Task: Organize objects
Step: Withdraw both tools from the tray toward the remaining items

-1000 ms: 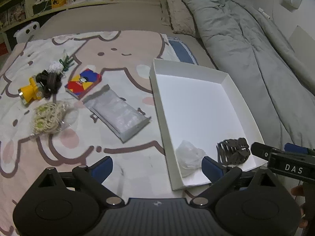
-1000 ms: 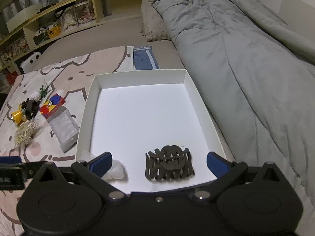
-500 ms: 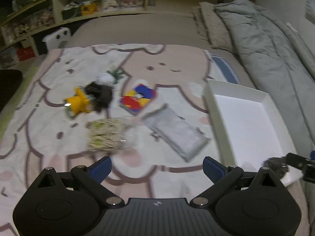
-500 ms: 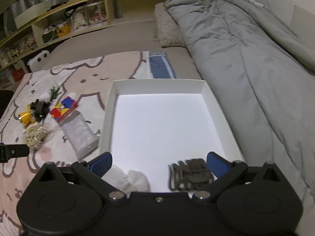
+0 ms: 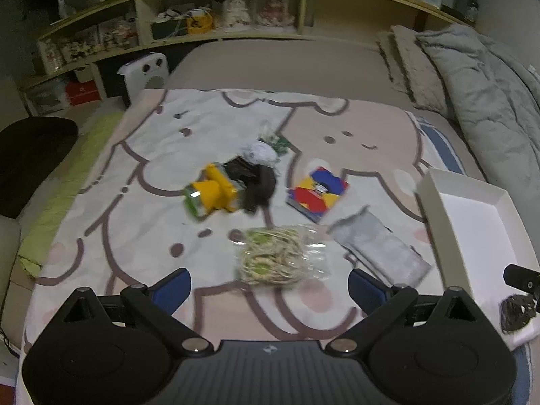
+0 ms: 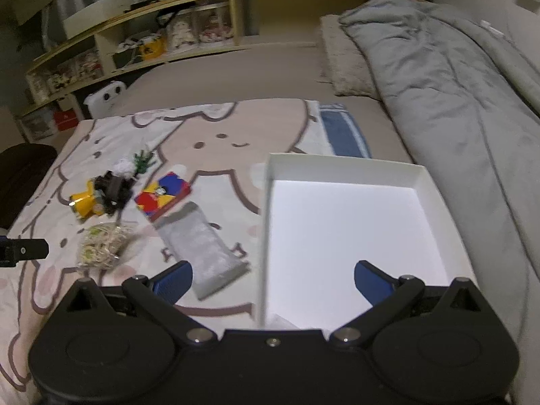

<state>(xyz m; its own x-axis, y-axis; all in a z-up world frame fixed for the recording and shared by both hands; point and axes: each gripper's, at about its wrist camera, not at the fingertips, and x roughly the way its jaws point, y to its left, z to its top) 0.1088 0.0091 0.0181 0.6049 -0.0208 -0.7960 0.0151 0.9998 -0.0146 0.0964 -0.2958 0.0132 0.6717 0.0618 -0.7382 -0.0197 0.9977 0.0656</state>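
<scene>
Loose items lie on a cartoon-print blanket: a bag of rubber bands point(image 5: 276, 256), a yellow toy point(image 5: 212, 195), a black clump point(image 5: 260, 182), a colourful card box point(image 5: 317, 195) and a grey pouch point(image 5: 381, 249). My left gripper point(image 5: 270, 285) hovers open just in front of the rubber bands, holding nothing. A white box point(image 5: 435, 209) stands to the right with a dark hair claw point(image 5: 516, 310) in its near corner. My right gripper point(image 6: 271, 280) is open and empty above the white box's point(image 6: 266, 202) near left edge. A white crumpled thing point(image 6: 280, 322) peeks out inside.
A grey duvet point(image 6: 455, 101) and a pillow point(image 6: 344, 64) run along the right of the bed. Cluttered shelves point(image 5: 202, 20) line the far wall. A white device point(image 5: 145, 74) and a black seat point(image 5: 30, 155) stand off the bed's left side.
The left gripper has swung left, from the white box to the loose items. The right gripper drew back and turned left; the hair claw has dropped out of its view.
</scene>
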